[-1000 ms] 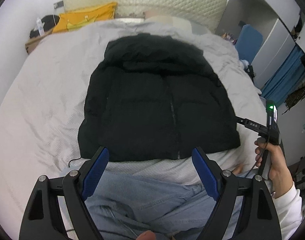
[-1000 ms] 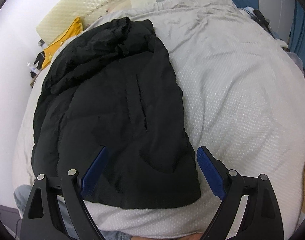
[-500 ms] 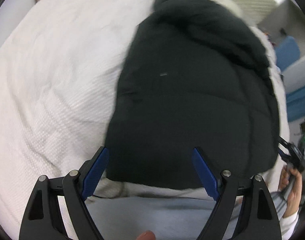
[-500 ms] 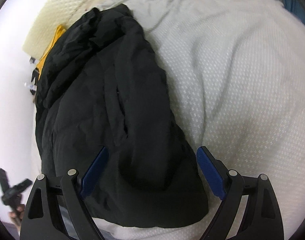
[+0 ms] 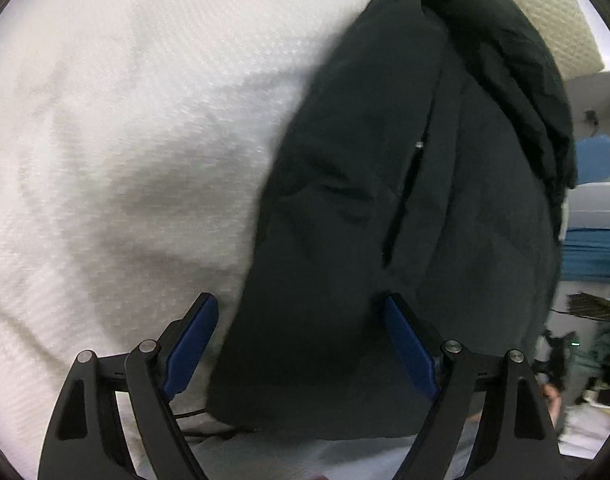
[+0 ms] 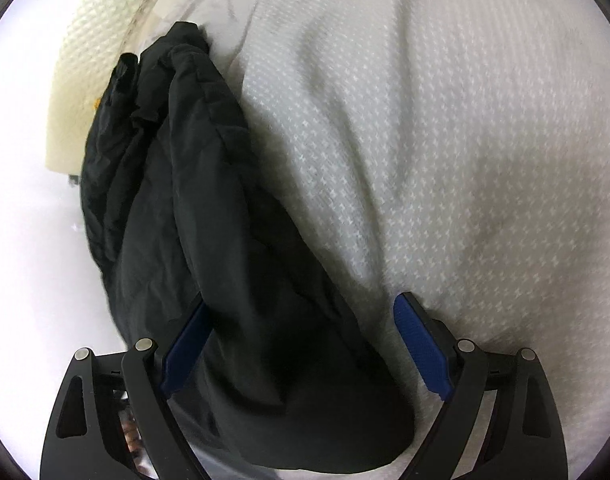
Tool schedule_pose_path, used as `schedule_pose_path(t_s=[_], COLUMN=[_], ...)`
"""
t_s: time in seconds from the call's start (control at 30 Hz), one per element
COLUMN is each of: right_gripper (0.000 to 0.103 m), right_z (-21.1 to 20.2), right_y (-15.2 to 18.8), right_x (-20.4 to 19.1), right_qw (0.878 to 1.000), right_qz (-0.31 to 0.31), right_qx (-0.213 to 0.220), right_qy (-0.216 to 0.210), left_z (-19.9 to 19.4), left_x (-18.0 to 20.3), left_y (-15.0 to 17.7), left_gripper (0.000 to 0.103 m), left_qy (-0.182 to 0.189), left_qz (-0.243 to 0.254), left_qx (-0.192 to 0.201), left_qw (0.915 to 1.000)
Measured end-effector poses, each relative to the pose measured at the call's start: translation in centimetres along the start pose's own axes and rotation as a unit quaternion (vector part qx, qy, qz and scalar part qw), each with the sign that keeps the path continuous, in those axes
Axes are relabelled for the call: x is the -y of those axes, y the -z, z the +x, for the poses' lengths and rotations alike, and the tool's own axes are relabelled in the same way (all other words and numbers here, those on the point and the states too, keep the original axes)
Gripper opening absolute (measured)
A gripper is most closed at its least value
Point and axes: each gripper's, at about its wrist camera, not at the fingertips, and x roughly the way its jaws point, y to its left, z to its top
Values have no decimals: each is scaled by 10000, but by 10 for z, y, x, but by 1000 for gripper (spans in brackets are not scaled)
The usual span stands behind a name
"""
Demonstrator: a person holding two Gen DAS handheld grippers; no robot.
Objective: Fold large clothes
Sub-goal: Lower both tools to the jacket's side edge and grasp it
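In the left wrist view, we see our left gripper [image 5: 299, 330] at the bottom of the frame, its blue fingers [image 5: 191, 344] spread wide and holding nothing. The black jacket [image 5: 405, 200] fills the right half, lying on the white blanket [image 5: 125, 140].

In the right wrist view, our right gripper [image 6: 301, 340] is spread wide too. The jacket [image 6: 209, 240] lies left and bottom middle, its lower edge between the fingers. The blanket [image 6: 445, 140] fills the right.

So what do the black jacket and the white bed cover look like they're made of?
Black jacket: seemingly a smooth synthetic shell, matte with a faint sheen, puffy with soft creases, likely padded. White bed cover: woven textile, probably cotton, matte, with a raised dotted weave.
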Motion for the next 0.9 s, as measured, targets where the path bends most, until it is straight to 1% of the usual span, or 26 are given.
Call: schedule_pose_path(t_s=[0.1,0.13,0.2,0.23,0.3,0.37,0.47,0.5,0.53,0.57,0.63,0.67,0.73,0.8,0.83,0.9], right_gripper=[93,93,93,93,93,93,93,92,92,92,91,91,91,91,91,91], right_z=[3,4,3,2,0,-4,-16,-19,-25,-29,-33,-33,-26,-20,-23,-19], right_y=[3,4,6,8,11,13,17,17,20,22,26,27,26,23,24,22], right_x=[4,2,-6,-8,-20,-30,-47,-51,-57,-62,-65,-66,-67,-64,-53,-44], right_qw=[9983,9976,9962,9954,9926,9894,9800,9765,9708,9668,9640,9658,9711,9768,9790,9853], right_qz=[99,82,-102,-185,-368,-551,-945,-1041,-1195,-1315,-1479,-1523,-1501,-1383,-1332,-1159], right_qx=[-225,-282,-361,-376,-378,-343,-226,-188,-122,-85,-38,-5,38,42,40,59], right_qy=[-530,-622,-788,-857,-1092,-1297,-1735,-1876,-2074,-2191,-2210,-2097,-1856,-1636,-1543,-1253], left_z=[2,1,-1,-5,-10,-18,-30,-30,-31,-31,-28,-25,-14,-11,-9,-5], left_x=[2,3,1,1,2,4,7,4,7,9,3,-1,-10,-20,-23,-25], left_y=[0,1,4,7,10,12,16,13,15,17,13,10,5,2,-1,-1], left_gripper=[84,83,83,83,83,83,83,83,83,83,83,83,83,83,83,83], left_qy=[304,412,739,962,1223,1652,2032,2102,2110,2026,1849,1658,1453,1315,1260,1169], left_qz=[103,108,145,187,249,369,558,637,692,686,508,328,14,-269,-372,-480], left_qx=[-198,-247,-250,-235,-182,-139,-1,23,48,62,16,-4,-102,-206,-249,-318], left_qw=[9993,9988,9968,9949,9920,9855,9775,9756,9750,9768,9814,9856,9893,9907,9910,9915])
